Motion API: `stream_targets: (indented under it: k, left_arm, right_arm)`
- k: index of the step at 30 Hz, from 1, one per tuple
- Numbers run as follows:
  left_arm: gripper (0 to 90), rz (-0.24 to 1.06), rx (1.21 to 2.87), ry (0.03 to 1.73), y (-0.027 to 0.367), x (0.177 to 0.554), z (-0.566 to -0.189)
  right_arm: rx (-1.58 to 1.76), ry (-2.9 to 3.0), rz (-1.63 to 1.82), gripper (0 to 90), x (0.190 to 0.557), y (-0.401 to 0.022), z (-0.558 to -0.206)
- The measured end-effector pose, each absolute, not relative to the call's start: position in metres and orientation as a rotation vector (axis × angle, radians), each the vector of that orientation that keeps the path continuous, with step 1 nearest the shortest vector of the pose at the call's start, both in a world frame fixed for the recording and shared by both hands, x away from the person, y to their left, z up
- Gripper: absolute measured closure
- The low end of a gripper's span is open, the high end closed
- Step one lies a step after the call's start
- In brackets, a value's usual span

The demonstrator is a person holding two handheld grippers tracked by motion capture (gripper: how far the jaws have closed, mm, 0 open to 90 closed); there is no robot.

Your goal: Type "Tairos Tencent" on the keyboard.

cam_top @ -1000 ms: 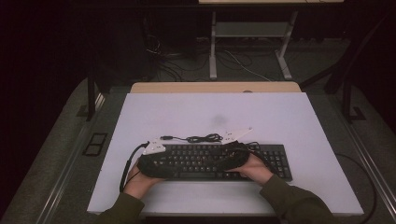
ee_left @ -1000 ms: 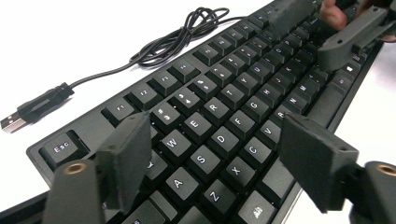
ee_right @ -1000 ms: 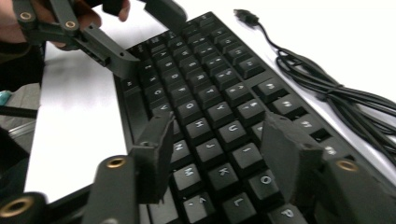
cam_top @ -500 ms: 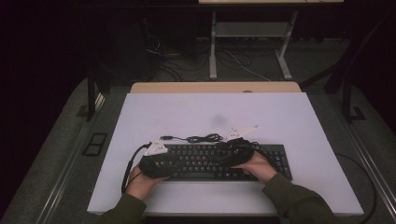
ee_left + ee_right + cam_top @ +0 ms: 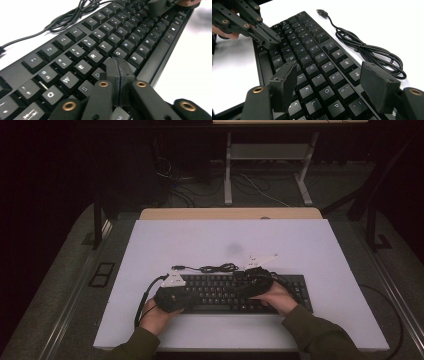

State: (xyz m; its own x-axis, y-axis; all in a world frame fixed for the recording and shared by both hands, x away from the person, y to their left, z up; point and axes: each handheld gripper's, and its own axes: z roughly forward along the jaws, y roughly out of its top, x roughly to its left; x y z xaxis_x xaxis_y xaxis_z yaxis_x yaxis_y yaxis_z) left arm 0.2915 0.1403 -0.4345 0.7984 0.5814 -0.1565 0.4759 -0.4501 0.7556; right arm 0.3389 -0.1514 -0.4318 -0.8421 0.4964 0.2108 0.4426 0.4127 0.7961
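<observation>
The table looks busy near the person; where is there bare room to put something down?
The white table top is bare beyond the coiled cable, up to the wooden strip, and bare at both side edges. It is crowded along the keyboard, where the left gripper and right gripper hover.

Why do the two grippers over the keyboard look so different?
The left gripper has its jaws pressed together with nothing between them; the right gripper has its jaws standing wide apart. The left gripper's tip comes down on the keyboard near the D and F keys; the right gripper sits above the J, K and L keys. Both are black, hand-held and empty.
</observation>
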Motion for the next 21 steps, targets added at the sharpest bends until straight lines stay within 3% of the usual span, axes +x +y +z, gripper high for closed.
stream_targets:
  k: [21]
  left_arm:
    - [88.6, 0.138, 2.162, 0.753, 0.1351, 0.2904, -0.4363]
  right_arm:
    - [0.855, 2.586, 1.431, 29.8, 0.3384, -0.1512, -0.4316]
